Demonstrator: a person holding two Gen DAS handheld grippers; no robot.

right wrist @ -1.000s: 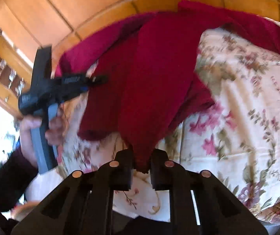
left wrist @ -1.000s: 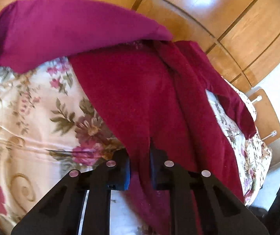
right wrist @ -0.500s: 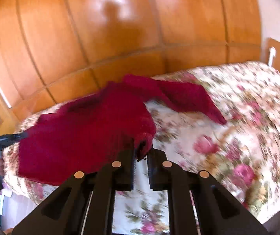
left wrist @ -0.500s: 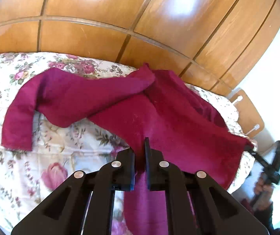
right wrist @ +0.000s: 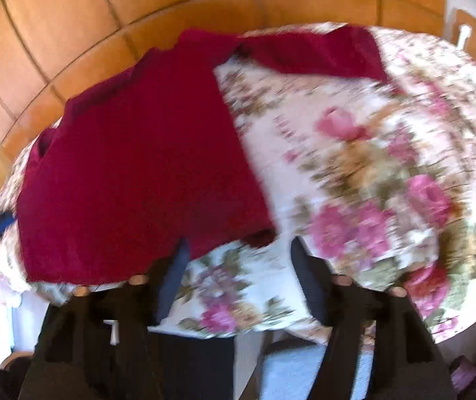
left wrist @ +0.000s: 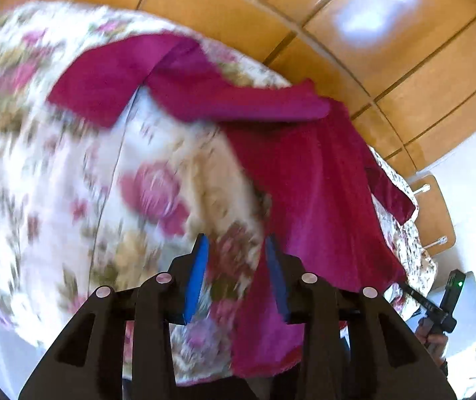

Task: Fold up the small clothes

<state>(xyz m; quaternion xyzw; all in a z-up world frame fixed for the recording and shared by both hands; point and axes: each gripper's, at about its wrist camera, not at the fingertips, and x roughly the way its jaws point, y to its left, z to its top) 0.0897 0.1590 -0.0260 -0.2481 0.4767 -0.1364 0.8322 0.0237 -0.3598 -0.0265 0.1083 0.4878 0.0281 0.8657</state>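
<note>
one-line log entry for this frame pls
phase: released | left gripper: open | right gripper: open | sweater: spread on floral bedspread, one sleeve out sideways | fold: not started

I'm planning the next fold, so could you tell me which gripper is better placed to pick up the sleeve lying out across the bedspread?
Probably left: the left gripper is open with the spread sleeve ahead on its side.

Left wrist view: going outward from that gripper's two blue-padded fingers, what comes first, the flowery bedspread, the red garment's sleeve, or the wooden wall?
1. Flowery bedspread: right between and ahead of the open left gripper.
2. Red garment's sleeve: farther up the bed, upper left, lying flat.
3. Wooden wall: beyond the bed, across the top.
</note>
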